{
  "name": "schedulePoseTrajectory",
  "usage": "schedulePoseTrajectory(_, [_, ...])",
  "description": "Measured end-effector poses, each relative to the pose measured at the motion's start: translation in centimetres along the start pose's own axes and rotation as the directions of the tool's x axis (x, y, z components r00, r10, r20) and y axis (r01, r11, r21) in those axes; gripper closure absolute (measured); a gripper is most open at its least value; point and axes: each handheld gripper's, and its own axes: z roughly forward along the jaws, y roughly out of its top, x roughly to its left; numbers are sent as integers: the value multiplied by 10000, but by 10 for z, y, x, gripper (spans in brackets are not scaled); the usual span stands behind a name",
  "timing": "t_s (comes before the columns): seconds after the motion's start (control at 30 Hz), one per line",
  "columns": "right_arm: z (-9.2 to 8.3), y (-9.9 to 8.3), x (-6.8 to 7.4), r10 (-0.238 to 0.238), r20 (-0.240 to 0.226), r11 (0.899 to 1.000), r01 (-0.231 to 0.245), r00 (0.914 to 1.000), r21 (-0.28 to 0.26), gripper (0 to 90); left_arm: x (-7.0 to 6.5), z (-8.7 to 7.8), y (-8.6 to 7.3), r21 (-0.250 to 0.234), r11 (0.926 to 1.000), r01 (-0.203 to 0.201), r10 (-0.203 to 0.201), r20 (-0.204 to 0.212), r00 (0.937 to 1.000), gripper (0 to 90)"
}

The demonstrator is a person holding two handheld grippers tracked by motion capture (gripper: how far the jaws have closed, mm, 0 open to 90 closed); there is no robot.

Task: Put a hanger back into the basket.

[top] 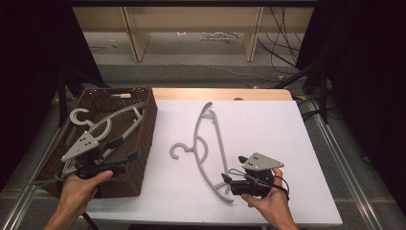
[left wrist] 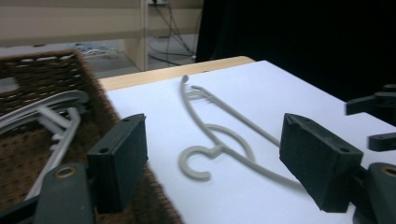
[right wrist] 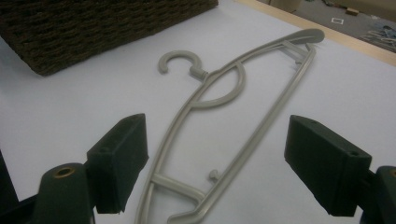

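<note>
The right gripper hovers with jaws spread wide and empty at the near end of the grey hanger. It lies flat on the white tabletop, its long axis running away from that gripper. The left gripper, also released, sits farther off over the wicker basket.

A table is covered with a white sheet, and a strip of its light wooden top is left bare along the far edge. Beyond it, a grey floor is seen, on which two pale wooden uprights of a piece of furniture are stood well apart. Between them, a small whitish tangle is laid on the floor. Dark cables are hung and trailed near the right upright, and a thin white cord is run across the floor. Black curtains are hung at both sides, and a metal rail is run along the table's right side.
</note>
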Motion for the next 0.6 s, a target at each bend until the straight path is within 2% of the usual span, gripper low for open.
schedulePoseTrajectory(0.07, [1, 0, -1, 28, -29, 10000, -29, 10000, -65, 226, -8, 4, -5, 20, 9995, -327, 326, 187, 9993, 214])
schedulePoseTrajectory(0.2, [1, -1, -2, 168, -145, 9998, -170, 9998, -142, 226, -22, 12, -18, 76, 9992, -384, 379, 625, 9973, 212])
schedulePoseTrajectory(0.33, [2, -1, -2, 239, -175, 9993, -243, 9996, -267, 223, -34, 17, -27, 99, 9960, -891, 878, 922, 9919, 226])
schedulePoseTrajectory(0.43, [2, -2, -1, 236, -165, 9992, -241, 9996, -317, 223, -40, 20, -33, 30, 9952, -976, 967, 1037, 9899, 223])
schedulePoseTrajectory(0.47, [3, -2, -1, 242, -291, 9993, -249, 9993, -267, 223, -41, 21, -36, 14, 9951, -985, 978, 1082, 9893, 220])
schedulePoseTrajectory(0.53, [3, -2, -1, 218, -194, 9993, -224, 9996, -303, 223, -42, 24, -41, -17, 9945, -1050, 1044, 1224, 9870, 209])
schedulePoseTrajectory(0.6, [3, -2, 0, 190, -187, 9992, -196, 9996, -347, 223, -43, 26, -48, -28, 9944, -1057, 1053, 1188, 9873, 195])
